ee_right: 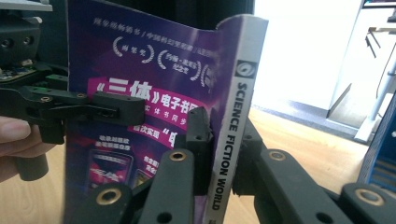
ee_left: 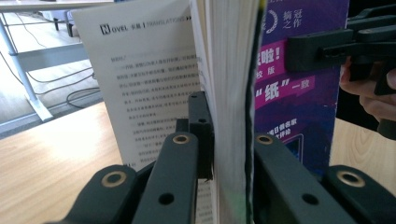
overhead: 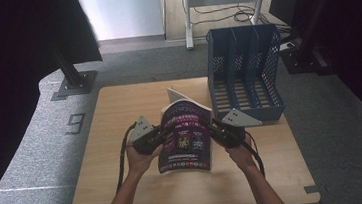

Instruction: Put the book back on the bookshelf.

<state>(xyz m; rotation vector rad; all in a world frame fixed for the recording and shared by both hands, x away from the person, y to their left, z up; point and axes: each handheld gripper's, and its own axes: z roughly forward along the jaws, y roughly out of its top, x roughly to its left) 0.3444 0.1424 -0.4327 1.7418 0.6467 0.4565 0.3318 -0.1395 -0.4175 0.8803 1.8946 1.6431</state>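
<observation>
Though clamped at both edges, magazine back cover hidden.

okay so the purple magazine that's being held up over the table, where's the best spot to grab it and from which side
Grip the purple magazine at its two long edges, from opposite sides, as now: the right tongs pinch the stiff spine, the left tongs the open page edge. It stands upright and thin, so the spine probably gives the firmest hold; a loose white page fans off the open edge.
</observation>
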